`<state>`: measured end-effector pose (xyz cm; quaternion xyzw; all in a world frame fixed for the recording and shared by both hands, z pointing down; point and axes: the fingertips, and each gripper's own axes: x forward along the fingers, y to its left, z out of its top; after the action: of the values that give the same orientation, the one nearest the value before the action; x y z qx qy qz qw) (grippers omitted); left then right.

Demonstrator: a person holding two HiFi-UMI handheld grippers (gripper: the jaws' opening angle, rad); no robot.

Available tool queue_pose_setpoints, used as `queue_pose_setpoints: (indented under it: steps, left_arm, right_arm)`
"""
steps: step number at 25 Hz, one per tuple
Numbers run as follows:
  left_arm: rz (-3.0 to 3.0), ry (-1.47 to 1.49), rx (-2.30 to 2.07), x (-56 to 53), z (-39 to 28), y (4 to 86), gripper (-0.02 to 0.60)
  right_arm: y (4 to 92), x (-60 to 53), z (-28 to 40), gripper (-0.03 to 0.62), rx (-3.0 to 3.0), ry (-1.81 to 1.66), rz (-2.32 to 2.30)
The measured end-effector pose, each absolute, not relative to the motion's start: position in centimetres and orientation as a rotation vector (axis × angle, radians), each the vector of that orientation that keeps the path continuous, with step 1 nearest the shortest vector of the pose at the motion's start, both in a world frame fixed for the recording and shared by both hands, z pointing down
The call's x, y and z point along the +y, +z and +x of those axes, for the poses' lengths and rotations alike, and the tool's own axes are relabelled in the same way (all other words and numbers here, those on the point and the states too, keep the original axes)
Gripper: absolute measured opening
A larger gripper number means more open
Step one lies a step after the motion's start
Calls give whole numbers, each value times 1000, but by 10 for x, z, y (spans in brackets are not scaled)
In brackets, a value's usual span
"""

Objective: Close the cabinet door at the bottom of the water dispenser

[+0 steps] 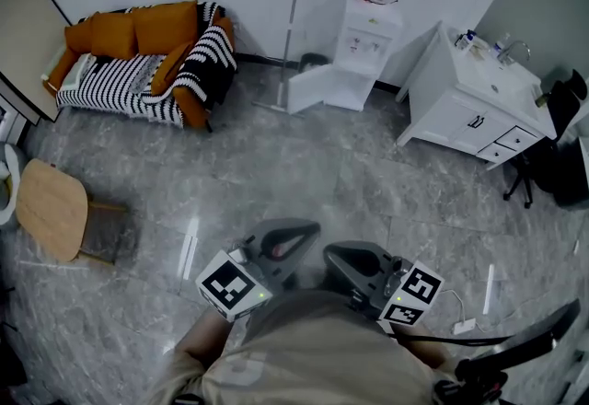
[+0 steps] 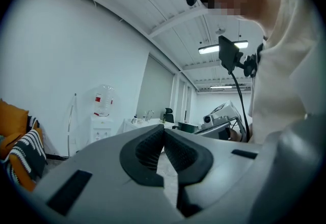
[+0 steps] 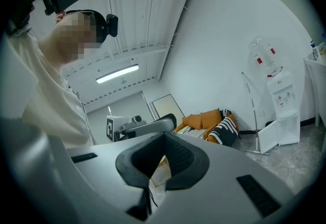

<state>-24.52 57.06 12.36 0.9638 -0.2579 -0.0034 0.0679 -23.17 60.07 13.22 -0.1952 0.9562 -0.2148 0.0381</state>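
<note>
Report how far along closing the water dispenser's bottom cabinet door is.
Done: nothing yet. The white cabinet door at the foot of the white water dispenser stands swung open. In hand: nothing. The left gripper and the right gripper are both shut and empty, and a stretch of grey marble floor lies between them and the dispenser. Left: approach, then push the door shut.

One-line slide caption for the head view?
Left gripper and right gripper, both shut, face the water dispenser across the floor; its cabinet door stands open.
</note>
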Motion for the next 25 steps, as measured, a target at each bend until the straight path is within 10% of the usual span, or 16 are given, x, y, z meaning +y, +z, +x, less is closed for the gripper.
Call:
queue_pose_setpoints:
  steps: [25]
  left_arm:
    - [2877,229,-805,357,-55,119,-8]
  right_arm:
    - [139,386,-51,15,2860,-756,-460]
